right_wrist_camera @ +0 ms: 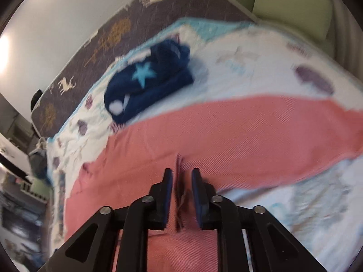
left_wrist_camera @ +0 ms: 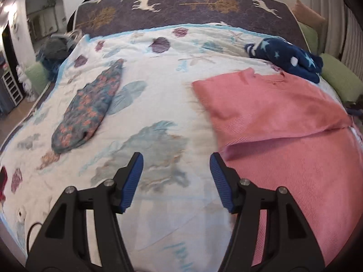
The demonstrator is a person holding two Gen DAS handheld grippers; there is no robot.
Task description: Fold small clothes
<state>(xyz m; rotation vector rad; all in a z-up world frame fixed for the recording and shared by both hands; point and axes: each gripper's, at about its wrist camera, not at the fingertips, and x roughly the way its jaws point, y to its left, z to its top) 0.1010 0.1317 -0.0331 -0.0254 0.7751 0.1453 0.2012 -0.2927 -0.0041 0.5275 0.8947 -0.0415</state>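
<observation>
A pink knit garment (left_wrist_camera: pixel 283 117) lies spread on the right side of the bed, its upper part folded over the lower. My left gripper (left_wrist_camera: pixel 176 158) is open and empty over the bedspread (left_wrist_camera: pixel 158 68), its right fingertip at the garment's left edge. In the right wrist view the pink garment (right_wrist_camera: pixel 226 131) fills the middle. My right gripper (right_wrist_camera: pixel 182 172) stands narrowly open low over it. A thin raised ridge of pink cloth stands between the jaws, with a gap to each pad.
A folded blue floral garment (left_wrist_camera: pixel 90 106) lies at the left. A folded navy star-print garment (left_wrist_camera: pixel 288 54) (right_wrist_camera: pixel 145 83) sits beyond the pink one. Green cushions (left_wrist_camera: pixel 338 79) (right_wrist_camera: pixel 292 11) line the right edge. A dark patterned mattress (left_wrist_camera: pixel 181 6) shows at the far side.
</observation>
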